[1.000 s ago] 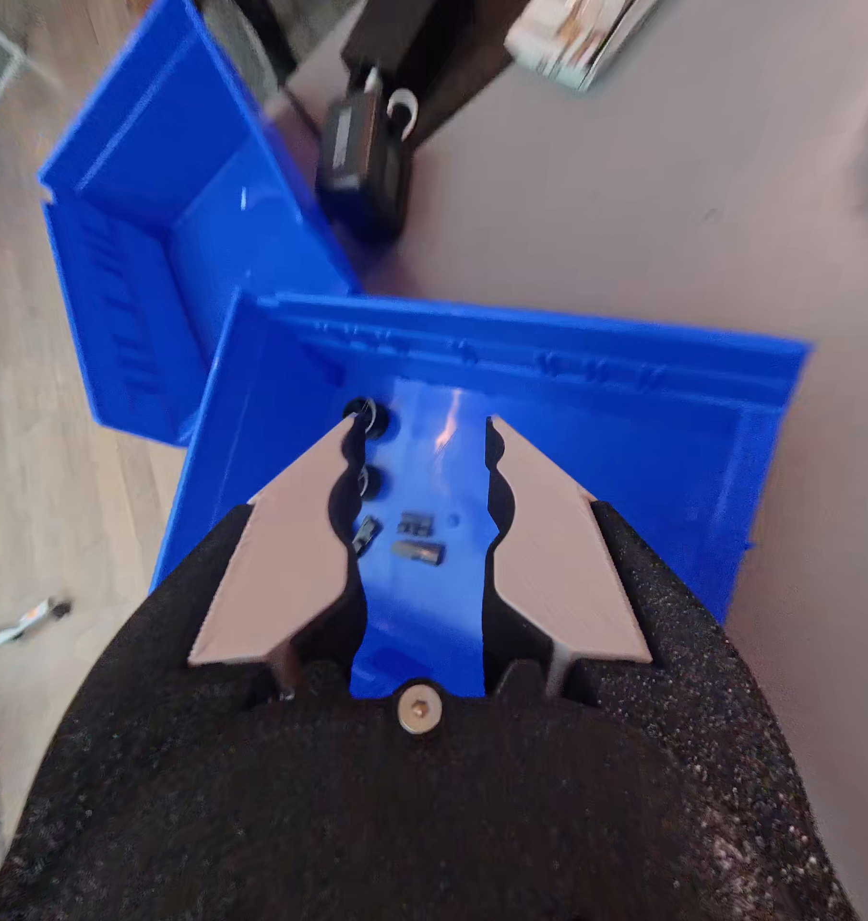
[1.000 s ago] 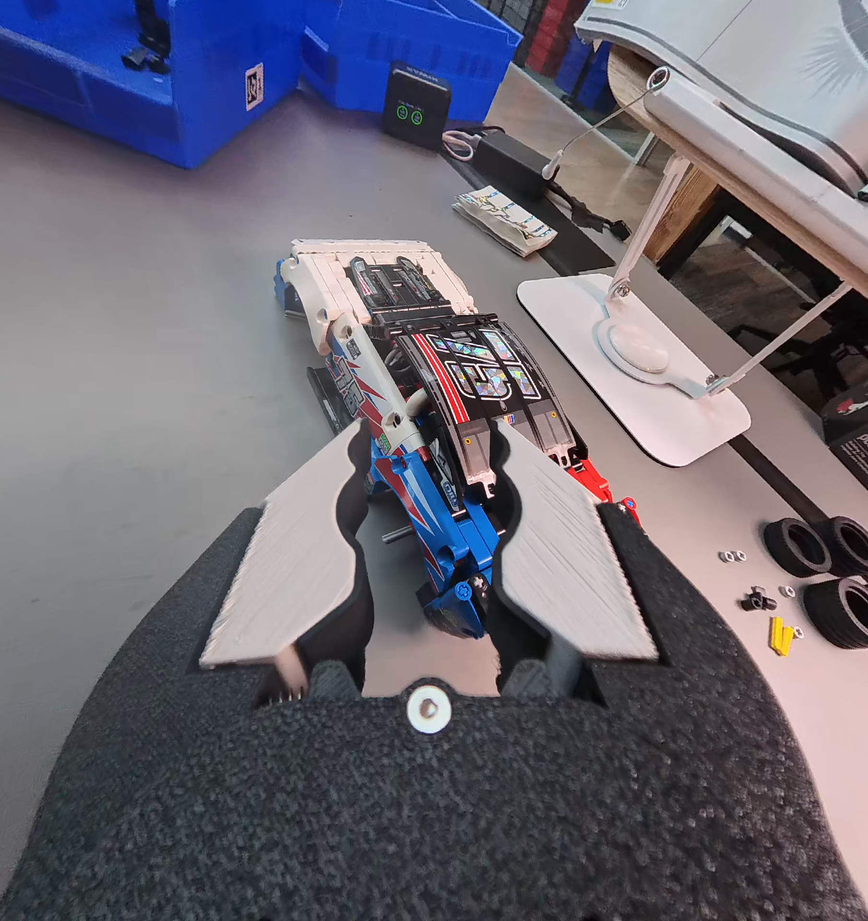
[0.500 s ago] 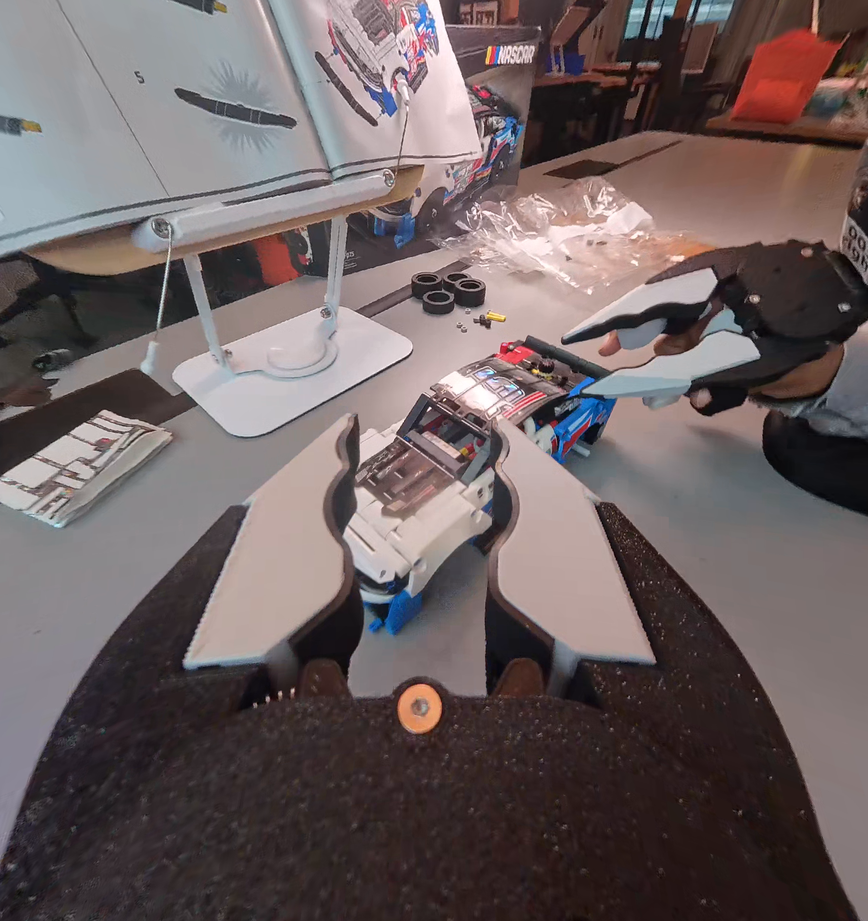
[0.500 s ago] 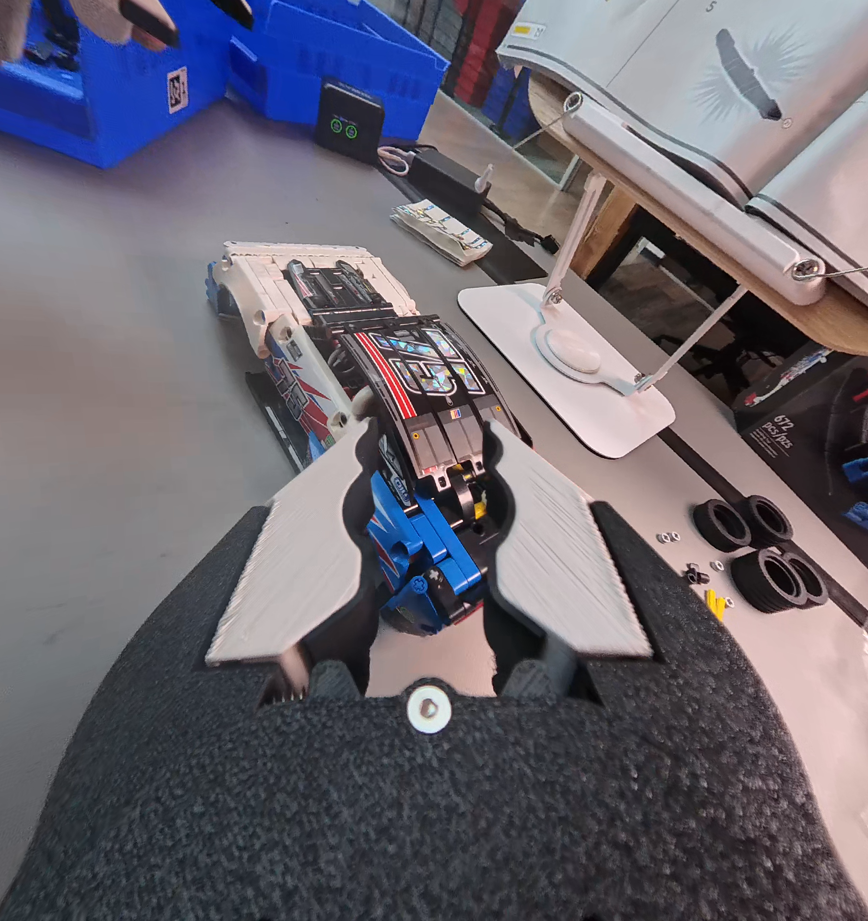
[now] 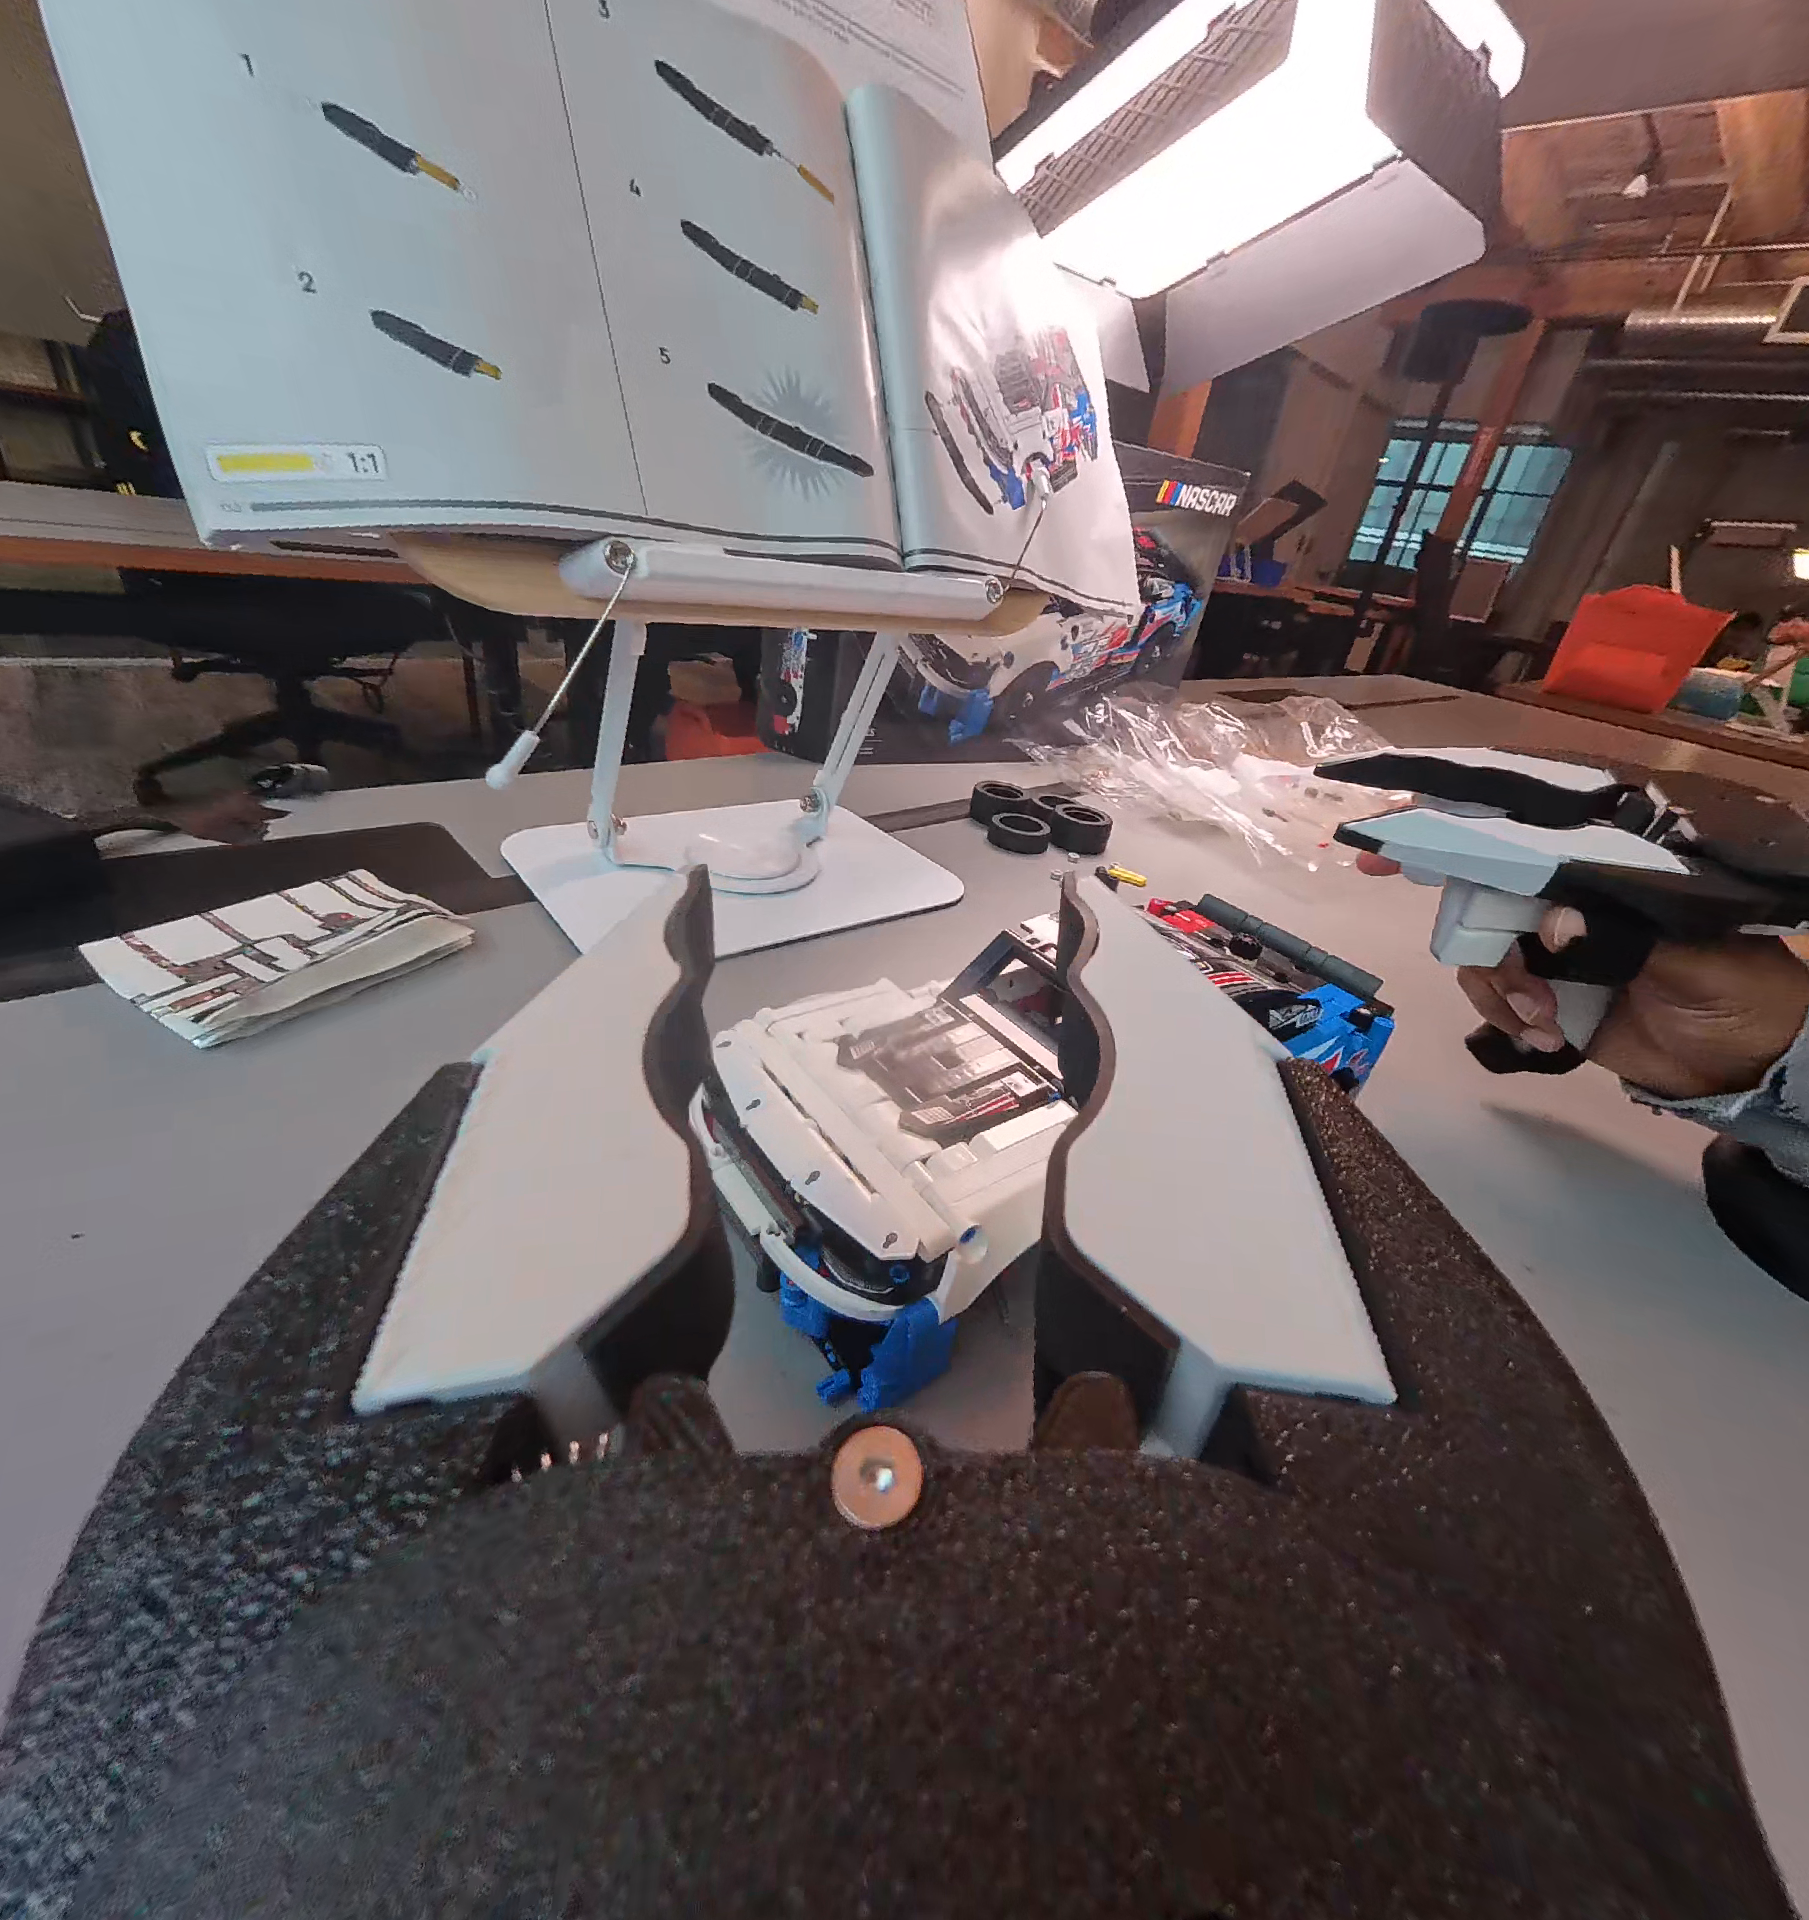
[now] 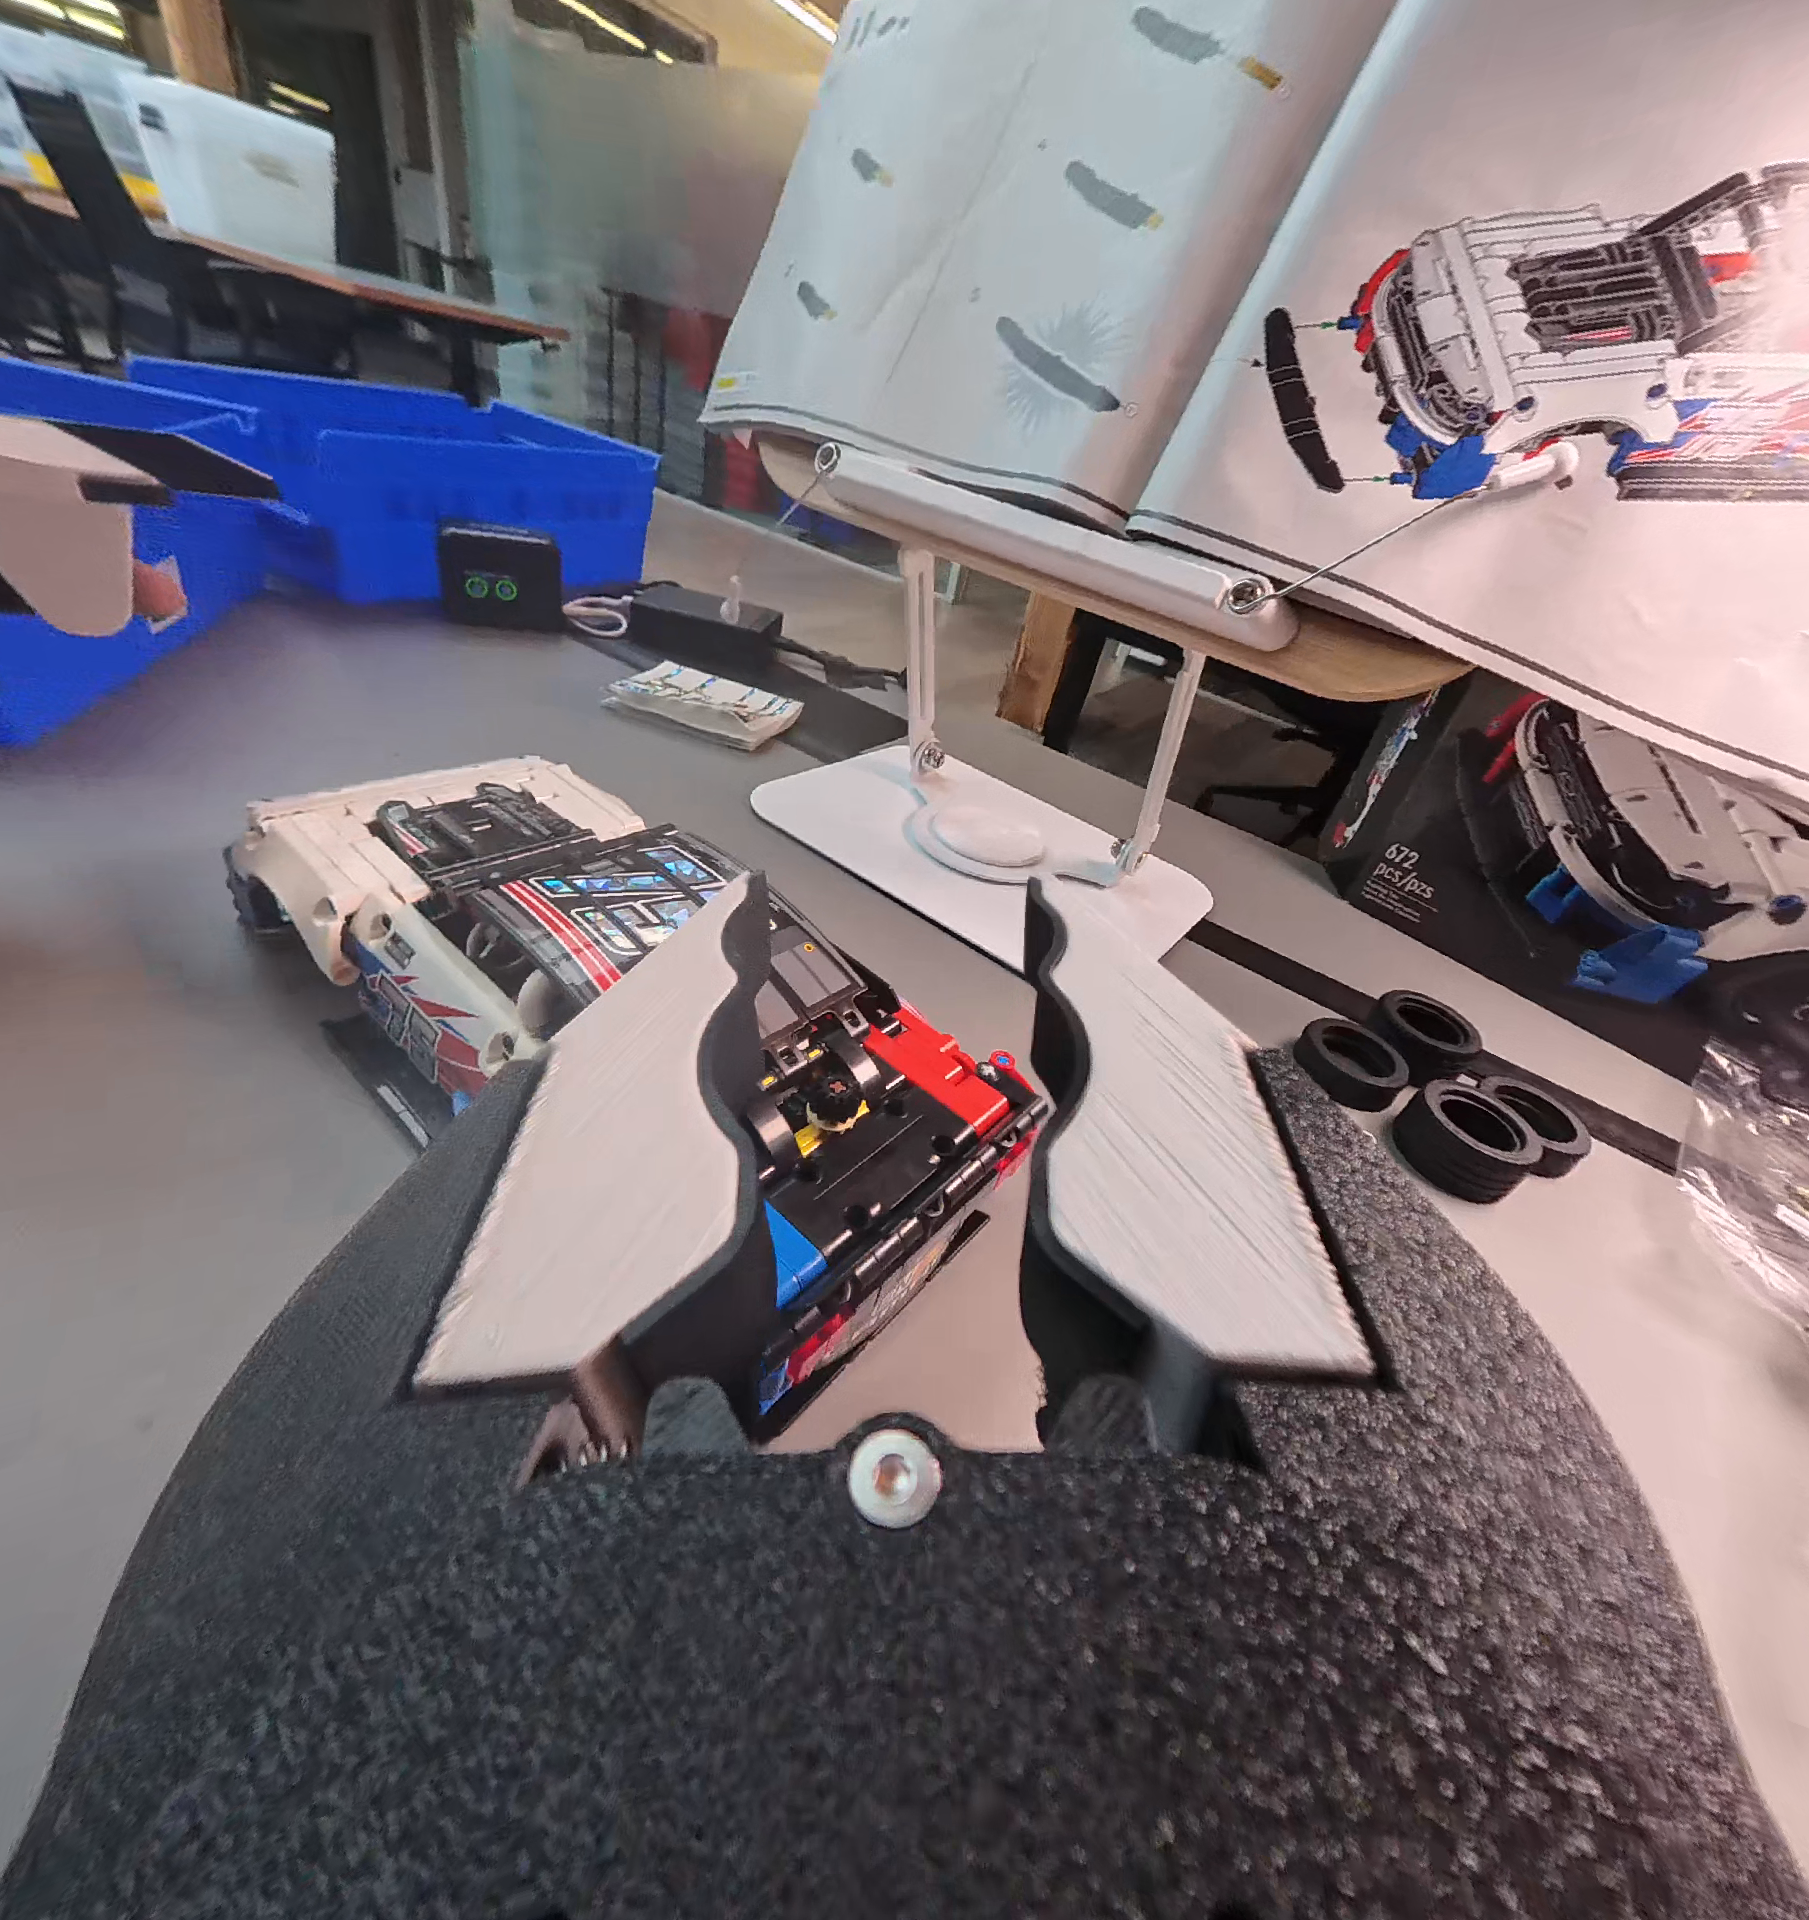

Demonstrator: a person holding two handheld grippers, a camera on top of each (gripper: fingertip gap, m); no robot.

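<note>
A brick-built race car (image 5: 879, 1122) in white, black, red and blue lies on the grey table (image 5: 204, 1195). My left gripper (image 5: 884, 904) is open, and its fingers straddle the car's white front end, low over the table. My right gripper (image 6: 895, 914) is open and straddles the car's red and black rear end (image 6: 921, 1070). The car's white front (image 6: 360, 831) lies farther off in the right wrist view. The right gripper (image 5: 1334, 800), held by a hand, also shows at the right of the left wrist view. The left gripper's fingers (image 6: 69, 468) show at the left edge of the right wrist view.
A white book stand (image 5: 734, 862) holding an open instruction booklet (image 5: 526, 260) stands behind the car. Several black tyres (image 6: 1461, 1091), small loose parts and clear plastic bags (image 5: 1191, 748) lie to the right. A folded paper (image 5: 276, 956), blue bins (image 6: 412, 488), a black device (image 6: 495, 582) and a product box (image 6: 1502, 862) surround the area.
My left gripper swung from over a blue bin of small parts to the car's white front. My right gripper dropped lower and now straddles the car's rear.
</note>
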